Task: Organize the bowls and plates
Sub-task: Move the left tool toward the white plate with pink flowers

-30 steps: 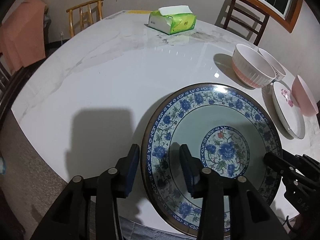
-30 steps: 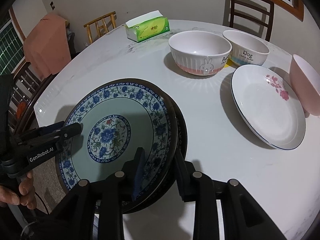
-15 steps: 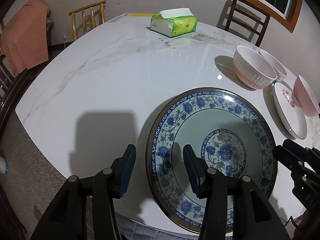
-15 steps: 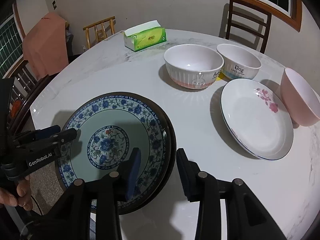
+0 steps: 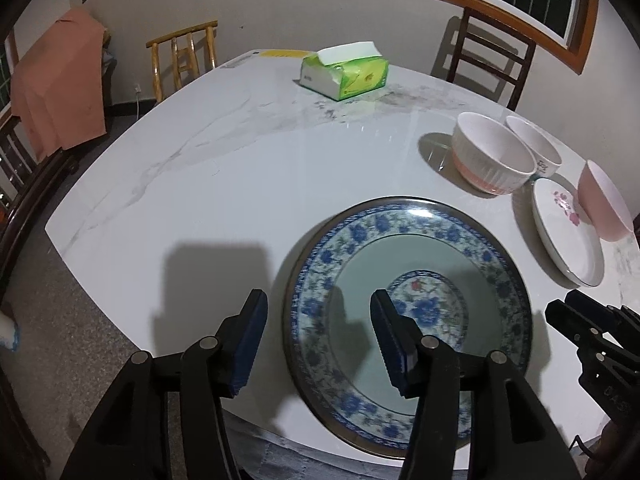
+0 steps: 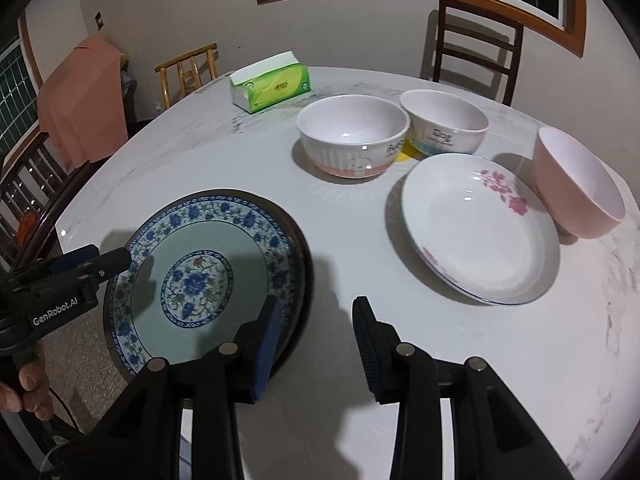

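A large blue-and-white flowered plate (image 5: 408,320) (image 6: 200,272) lies flat near the table's front edge, on a second dark-rimmed plate whose edge (image 6: 306,276) shows at its right. My left gripper (image 5: 316,336) (image 6: 116,260) hovers over the plate's left rim. Its jaws are opening and the pads touch nothing. My right gripper (image 6: 316,336) (image 5: 560,316) is open just off the plate's right rim and holds nothing. To the right stand a white plate with pink flowers (image 6: 480,232), a pink bowl (image 6: 580,188), a ribbed white-and-pink bowl (image 6: 352,140) and a white bowl with lettering (image 6: 444,128).
A green tissue pack (image 5: 344,72) sits at the far side of the round white marble table (image 5: 240,160). Wooden chairs (image 5: 488,60) ring the table, and one at the left has a pink cloth (image 5: 56,88) over it. A person's hand (image 6: 24,384) grips the left tool.
Both grippers have widened, let go of the blue plate's rims and drawn back and up. The plate, earlier tilted in their grip, now rests flat on the lower plate.
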